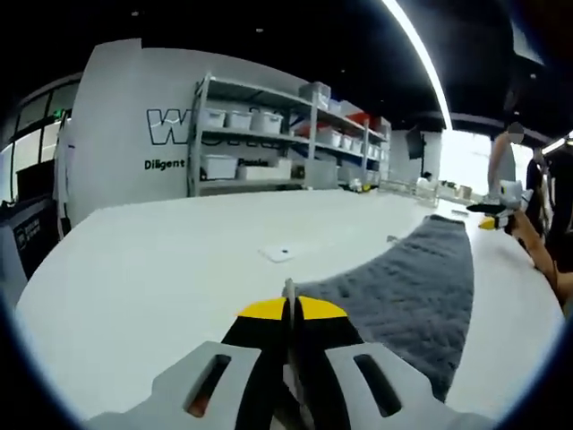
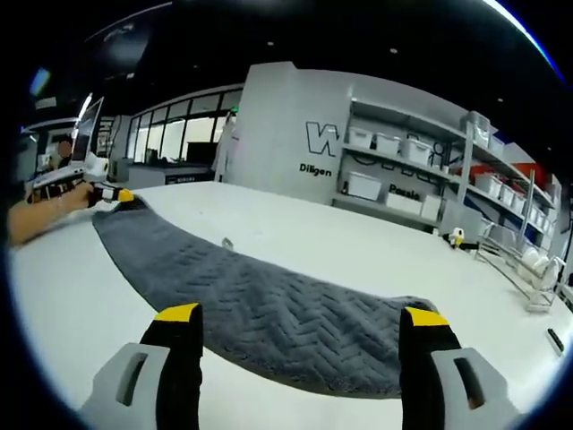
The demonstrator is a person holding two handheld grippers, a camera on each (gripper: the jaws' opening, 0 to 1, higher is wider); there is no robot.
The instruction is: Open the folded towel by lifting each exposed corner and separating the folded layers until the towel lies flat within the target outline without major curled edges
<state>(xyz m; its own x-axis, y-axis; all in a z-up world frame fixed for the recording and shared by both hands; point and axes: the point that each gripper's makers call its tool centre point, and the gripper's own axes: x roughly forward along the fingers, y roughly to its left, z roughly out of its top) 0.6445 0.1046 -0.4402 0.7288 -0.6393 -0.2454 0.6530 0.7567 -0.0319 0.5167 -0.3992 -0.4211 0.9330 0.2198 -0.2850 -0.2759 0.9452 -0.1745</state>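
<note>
Stretching across a white counter, a grey towel with a herringbone weave lies as a long, narrow strip, apparently still folded lengthwise, though the layers cannot be told apart.

In the left gripper view, the left gripper rises from six o'clock with its yellow-tipped jaws pressed together. A thin sliver is seen between the tips, just at the towel's near corner; whether towel cloth is pinched there cannot be told. The towel runs from the jaws toward two o'clock, where the other gripper is seen at its far end beside a person's forearm. A small white tag lies on the bare counter at twelve o'clock from the jaws, apart from the towel. Storage shelves with white bins stand behind.

In the right gripper view, the right gripper is held wide, its two jaws at seven and five o'clock with nothing between them, and the towel's near end is spanned by the gap. The strip runs away toward ten o'clock, where the left gripper sits at its far corner.

The two grippers are judged to be placed at opposite ends so that the strip can be held taut and a layer lifted. No target outline can be made out on the counter.
</note>
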